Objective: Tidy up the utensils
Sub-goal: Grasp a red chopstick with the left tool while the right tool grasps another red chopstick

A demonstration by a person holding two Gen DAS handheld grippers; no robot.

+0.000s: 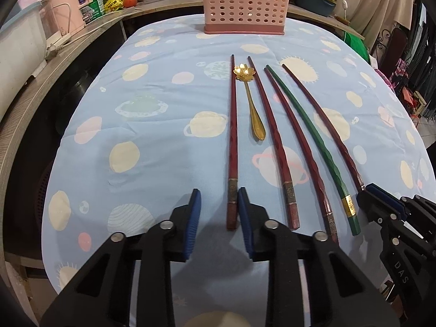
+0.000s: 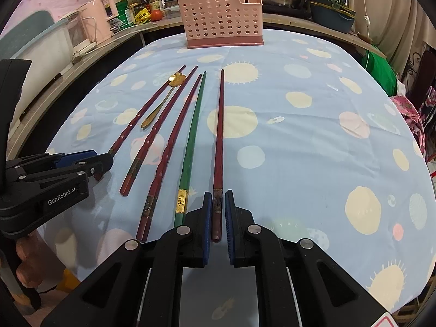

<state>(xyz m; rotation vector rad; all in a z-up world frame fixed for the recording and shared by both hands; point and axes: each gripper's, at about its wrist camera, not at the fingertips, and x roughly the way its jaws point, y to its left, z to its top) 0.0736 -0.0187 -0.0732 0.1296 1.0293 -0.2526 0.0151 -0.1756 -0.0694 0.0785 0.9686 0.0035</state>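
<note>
Several long chopsticks lie side by side on the blue tablecloth (image 1: 163,87): dark red ones and one green chopstick (image 1: 313,141), also in the right wrist view (image 2: 192,136). A gold flower-bowl spoon (image 1: 252,103) lies between the two leftmost red ones. A pink perforated utensil holder (image 1: 245,2) stands at the far edge. My left gripper (image 1: 219,199) is open, with the leftmost red chopstick (image 1: 233,136) by its right finger. My right gripper (image 2: 218,199) has its jaws narrowly apart around the end of the rightmost red chopstick (image 2: 219,136), which lies on the cloth.
A counter with a pink appliance (image 1: 70,8), bottles, a tomato (image 1: 130,0) and pots runs behind the table. A green bag (image 2: 381,68) and clothes sit at the right. Bare cloth lies left of the chopsticks in the left wrist view and right of them in the right wrist view.
</note>
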